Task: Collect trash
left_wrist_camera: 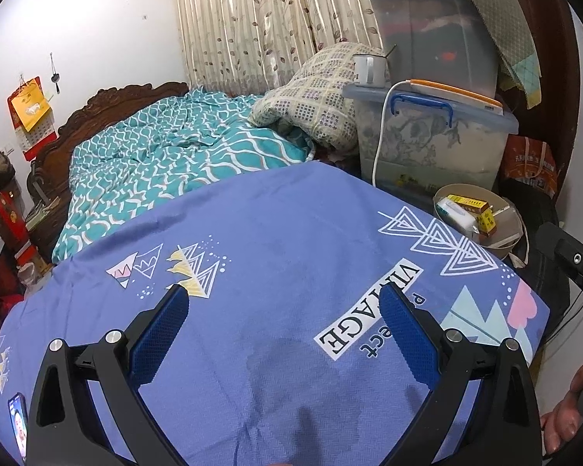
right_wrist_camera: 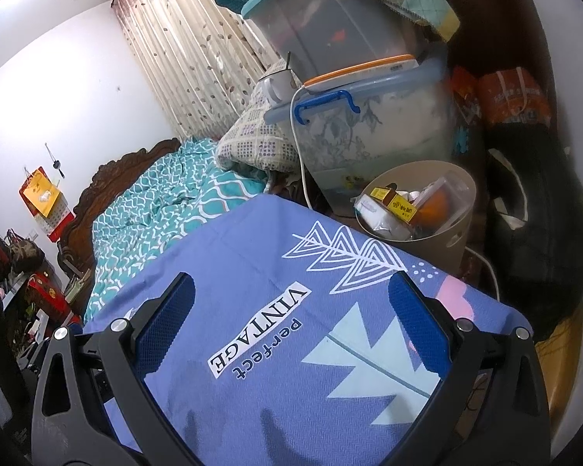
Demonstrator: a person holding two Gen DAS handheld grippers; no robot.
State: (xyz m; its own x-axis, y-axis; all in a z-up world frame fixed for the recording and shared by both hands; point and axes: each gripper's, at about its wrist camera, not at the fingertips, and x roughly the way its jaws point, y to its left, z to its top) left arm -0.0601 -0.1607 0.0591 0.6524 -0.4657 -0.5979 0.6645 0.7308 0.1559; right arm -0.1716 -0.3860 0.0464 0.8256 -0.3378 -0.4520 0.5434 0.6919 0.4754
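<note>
Both grippers, left (left_wrist_camera: 283, 299) & right (right_wrist_camera: 291, 291), hang w/ fingers spread, holding nothing, over the bare blue sheet (left_wrist_camera: 276, 233), while the beige bin (right_wrist_camera: 443, 237), full of boxes & wrappers, stands just beyond its far-right edge.

Purple sheet (left_wrist_camera: 272, 233) with white triangles, teal wavy quilt (left_wrist_camera: 155, 155), beige bin (right_wrist_camera: 447, 233)

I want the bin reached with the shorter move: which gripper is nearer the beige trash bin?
Right. The right gripper hovers open over the blue sheet's corner beside the beige trash bin; the left gripper, also open, sits farther back along the sheet.
</note>
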